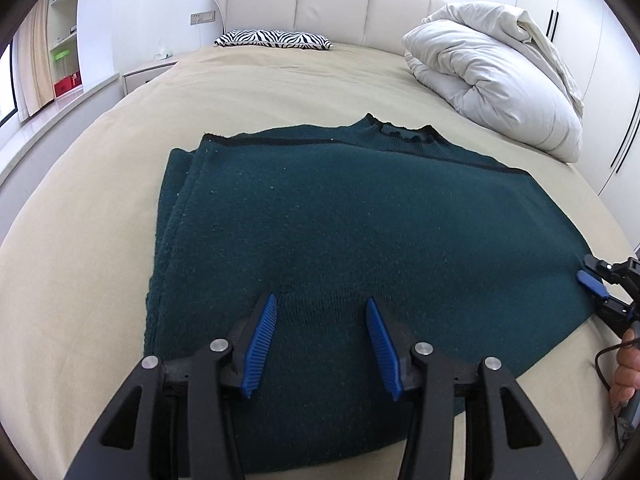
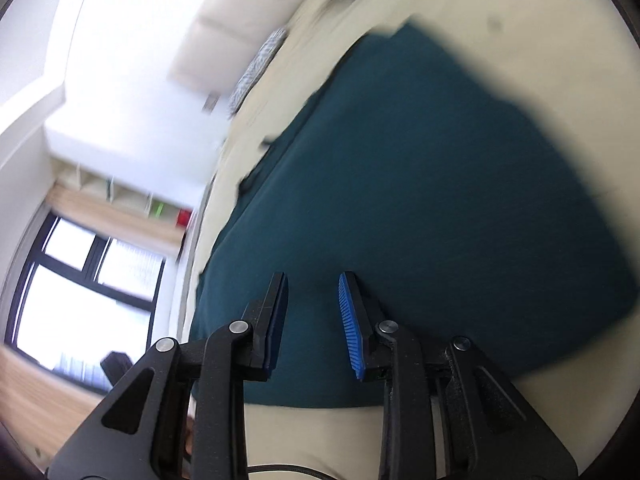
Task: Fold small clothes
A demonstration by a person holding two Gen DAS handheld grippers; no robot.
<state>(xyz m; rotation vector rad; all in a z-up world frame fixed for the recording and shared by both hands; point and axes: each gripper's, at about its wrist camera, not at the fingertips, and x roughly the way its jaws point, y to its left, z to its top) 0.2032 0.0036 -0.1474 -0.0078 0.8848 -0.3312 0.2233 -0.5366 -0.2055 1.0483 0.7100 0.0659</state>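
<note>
A dark teal knit sweater point(image 1: 360, 232) lies flat on the beige bed point(image 1: 100, 248), collar toward the headboard, its left side folded over. My left gripper point(image 1: 321, 304) is open and empty, just above the sweater's near hem. My right gripper point(image 1: 600, 292) shows at the sweater's right edge in the left wrist view. In the right wrist view, which is blurred and rolled sideways, the right gripper point(image 2: 313, 286) is open over the sweater point(image 2: 420, 200), holding nothing.
A rolled white duvet point(image 1: 492, 80) lies at the back right of the bed. A zebra-print pillow point(image 1: 272, 38) sits by the padded headboard point(image 1: 320, 0). A nightstand point(image 1: 144, 74) and shelves point(image 1: 64, 40) stand at the left. A hand and cable point(image 1: 624, 364) show at the right.
</note>
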